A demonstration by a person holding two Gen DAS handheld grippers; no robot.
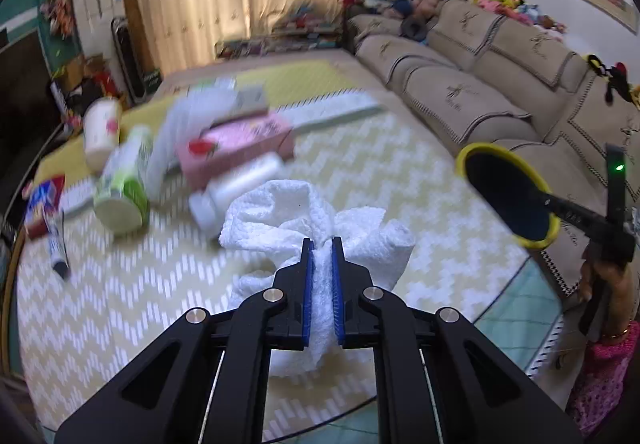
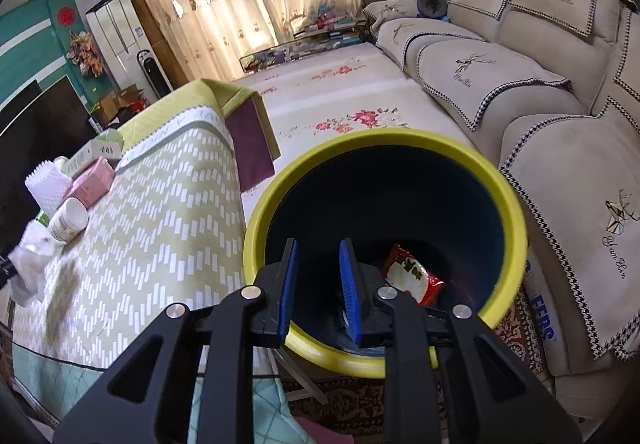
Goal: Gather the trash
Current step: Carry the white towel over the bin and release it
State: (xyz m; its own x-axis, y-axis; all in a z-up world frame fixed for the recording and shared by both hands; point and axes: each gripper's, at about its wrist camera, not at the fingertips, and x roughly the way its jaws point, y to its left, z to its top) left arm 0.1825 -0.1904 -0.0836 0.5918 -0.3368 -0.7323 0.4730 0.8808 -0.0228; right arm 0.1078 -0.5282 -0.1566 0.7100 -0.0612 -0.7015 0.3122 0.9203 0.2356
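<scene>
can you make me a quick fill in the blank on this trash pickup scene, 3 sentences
1. The left gripper is shut on a crumpled white ____.
2. The right gripper grips the bin by its ____ rim.
3. Inside the bin lies a red and white ____.

Missing words: paper towel; yellow; wrapper

The left gripper (image 1: 321, 240) points down at a slant, and its blue pads pinch a tissue (image 1: 316, 220). The right gripper (image 2: 318, 244) slants down too, clamping the near rim of a bin (image 2: 516, 212). A hand (image 1: 604, 268) holds the right gripper beside the bin.
</scene>
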